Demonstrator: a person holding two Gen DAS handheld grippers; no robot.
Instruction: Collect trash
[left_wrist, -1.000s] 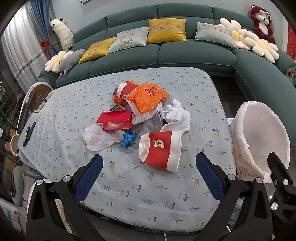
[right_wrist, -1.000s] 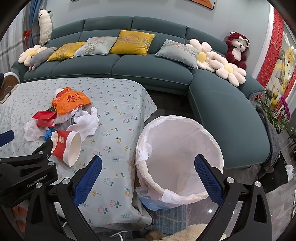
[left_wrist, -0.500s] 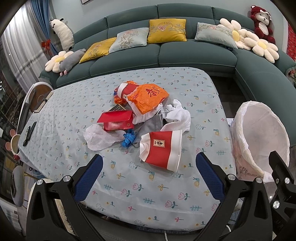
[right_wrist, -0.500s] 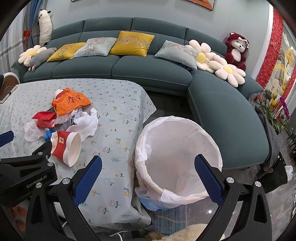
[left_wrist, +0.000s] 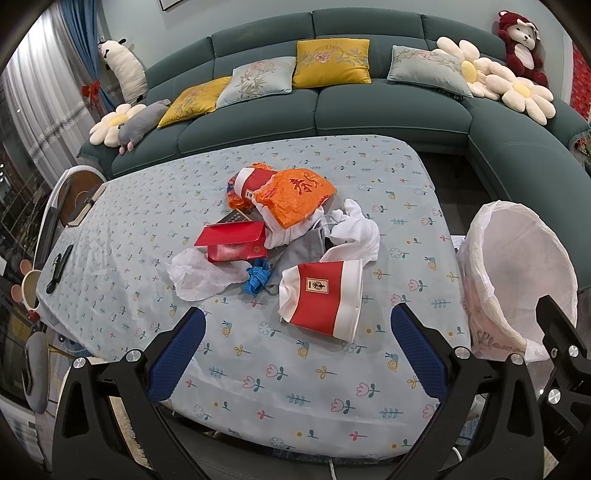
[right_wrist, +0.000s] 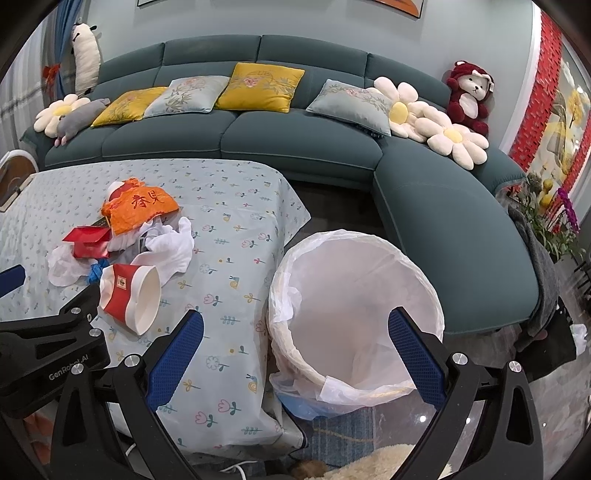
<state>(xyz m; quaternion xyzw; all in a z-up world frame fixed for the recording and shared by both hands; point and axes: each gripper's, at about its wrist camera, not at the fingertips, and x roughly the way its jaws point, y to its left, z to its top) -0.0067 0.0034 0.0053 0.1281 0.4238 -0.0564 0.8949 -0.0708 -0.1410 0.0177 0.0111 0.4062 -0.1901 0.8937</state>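
Grippers both sit with jaws spread wide and nothing between them. The left gripper (left_wrist: 297, 347) hovers low over the near edge of the worktop (left_wrist: 147, 206), aimed at the trash pile in the middle of the flowered cloth. The right gripper (right_wrist: 295, 347) hangs beside the worktop's corner, pointing down at the bin (right_wrist: 356, 310).

Nearest the left gripper lies a red-and-white paper cup (left_wrist: 323, 297), tipped on its side, open mouth turned toward the bin. Behind it are crumpled white tissues (left_wrist: 356, 232), a grey cloth scrap (left_wrist: 304, 249), a knot of blue ribbon (left_wrist: 258, 278) and a thin white wrapper (left_wrist: 201, 275). Further back rest a red box (left_wrist: 234, 243) with its flap lifted, an orange plastic bag (left_wrist: 295, 195) with red characters, and a second red-and-white cup (left_wrist: 253, 181) tucked partly under the bag.

The bin stands on the floor just beside the worktop, lined with a white bag; no trash shows inside it.
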